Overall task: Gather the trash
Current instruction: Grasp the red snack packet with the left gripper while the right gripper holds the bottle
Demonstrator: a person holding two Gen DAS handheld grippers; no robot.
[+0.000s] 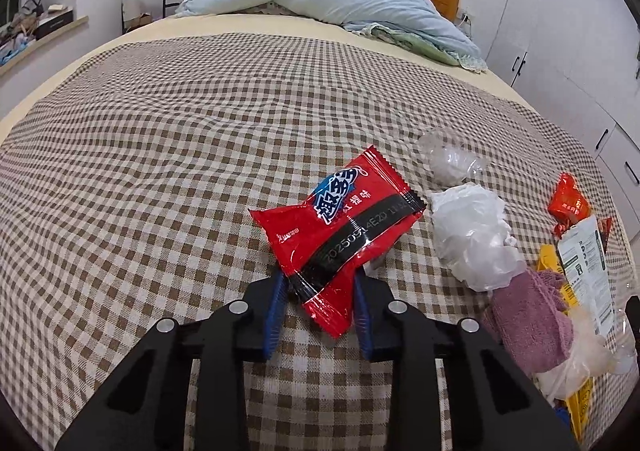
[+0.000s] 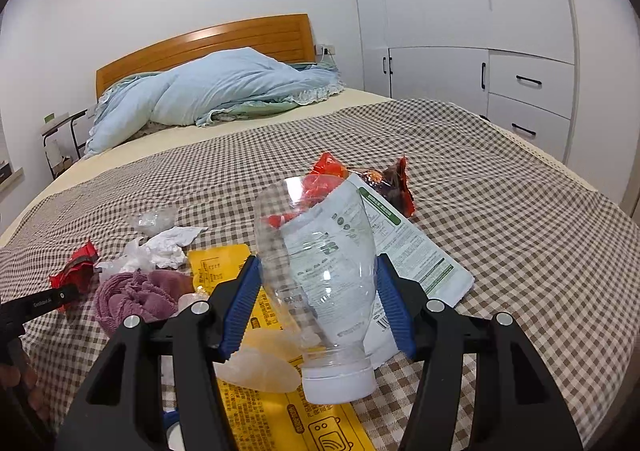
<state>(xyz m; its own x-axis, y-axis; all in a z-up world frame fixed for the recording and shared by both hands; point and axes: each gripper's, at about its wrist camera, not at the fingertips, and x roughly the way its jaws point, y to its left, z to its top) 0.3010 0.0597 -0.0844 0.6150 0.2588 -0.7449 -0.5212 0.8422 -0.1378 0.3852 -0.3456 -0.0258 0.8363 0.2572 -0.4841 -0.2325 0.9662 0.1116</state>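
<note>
Left claw point(image 1: 320, 283) has its blue pads pinched in on the near end of a red snack wrapper point(image 1: 340, 227), the rest of the wrapper sticking out ahead over the checked bedspread point(image 1: 160, 171). Jaws are narrowed down a good way but not fully together, with the wrapper in between.

Right claw point(image 2: 318, 303) is about half open and clamped on a clear plastic bottle point(image 2: 320, 259), a pad on either side of its body. The bottle is tipped so the white cap points back toward the camera and the base points away.

The rest of the trash sits in a loose pile on the bed, off to the right of the left claw: a crumpled white tissue point(image 1: 472, 235), a bit of clear plastic wrap point(image 1: 448, 159) just beyond it, a purple cloth point(image 1: 528, 315) nearer the camera, a white printed pouch point(image 2: 408, 247) lying flat under and behind the bottle, a yellow packet point(image 2: 280, 403) beneath the right claw, and a small orange-red wrapper point(image 2: 360, 175) at the far edge of the pile.

A rumpled light blue duvet point(image 2: 216, 91) is heaped at the wooden headboard point(image 2: 240, 39).
</note>
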